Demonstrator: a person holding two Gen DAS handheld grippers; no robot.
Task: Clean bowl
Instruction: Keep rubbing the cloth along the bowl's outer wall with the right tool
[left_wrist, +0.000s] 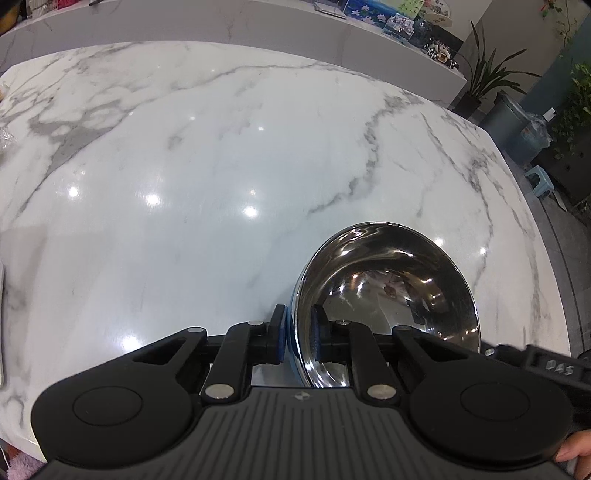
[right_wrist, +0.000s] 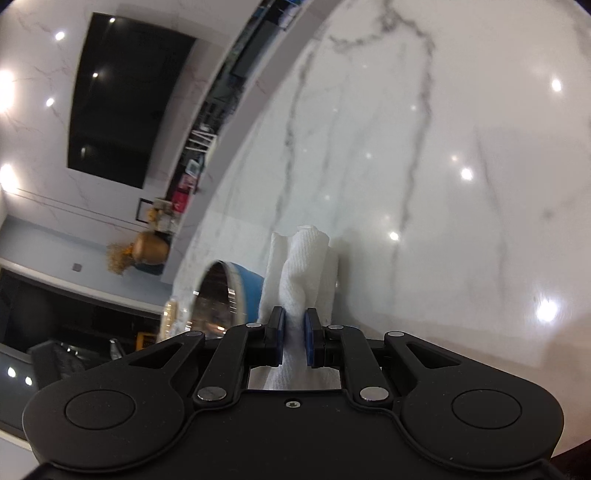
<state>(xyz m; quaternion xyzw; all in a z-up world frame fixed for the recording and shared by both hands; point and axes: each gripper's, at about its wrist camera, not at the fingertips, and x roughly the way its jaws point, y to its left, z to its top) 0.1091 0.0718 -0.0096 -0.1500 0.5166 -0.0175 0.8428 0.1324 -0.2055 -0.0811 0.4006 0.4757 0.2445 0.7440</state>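
Left wrist view: the marble table (left_wrist: 184, 155) fills the field. At lower centre the left gripper (left_wrist: 298, 334) is seen clamped on the near rim of the steel bowl (left_wrist: 391, 291), one pad outside against the blue outer wall, the other inside against the mirrored lining. The bowl is held tilted, its opening turned toward the camera and its far rim raised over the table. Beyond the table's right edge, potted plants (left_wrist: 487, 74), a grey bin (left_wrist: 506, 122) and a small blue stool (left_wrist: 541, 181) are visible. A fingertip (left_wrist: 576, 452) of the person appears at the lower right corner.

Right wrist view (rolled sideways): at left, a dark wall panel (right_wrist: 125, 99) and a golden vase (right_wrist: 147, 251) are seen. The bowl (right_wrist: 229, 291) appears left of centre, blue exterior and shiny interior showing. At centre the right gripper (right_wrist: 294, 338) is closed tightly on a folded white cloth (right_wrist: 303, 269), which projects forward past the fingertips, just beside the bowl; contact between them cannot be determined. The table (right_wrist: 461, 184) occupies the right.
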